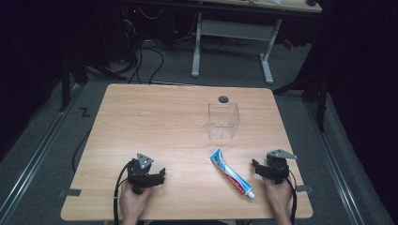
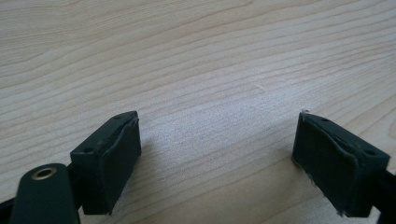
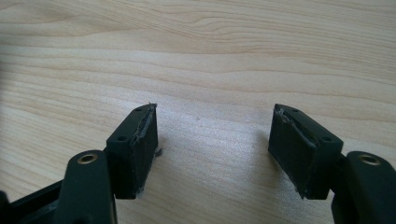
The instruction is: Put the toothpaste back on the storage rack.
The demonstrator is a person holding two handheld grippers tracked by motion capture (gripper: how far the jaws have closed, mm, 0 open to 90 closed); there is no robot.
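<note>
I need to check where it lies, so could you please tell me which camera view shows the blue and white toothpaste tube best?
The high view: the blue and white toothpaste tube lies flat and whole on the wooden table, beside the right gripper. Both gripper views look past open jaws at bare wood.

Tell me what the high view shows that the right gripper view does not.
The high view alone shows the toothpaste tube, the clear plastic box, the left gripper, both hands and the floor around the table. The right gripper view alone shows the right gripper from close by, its jaws wide apart with bare wood between them, and its worn pads. Both show the wooden tabletop and the open right gripper.
</note>
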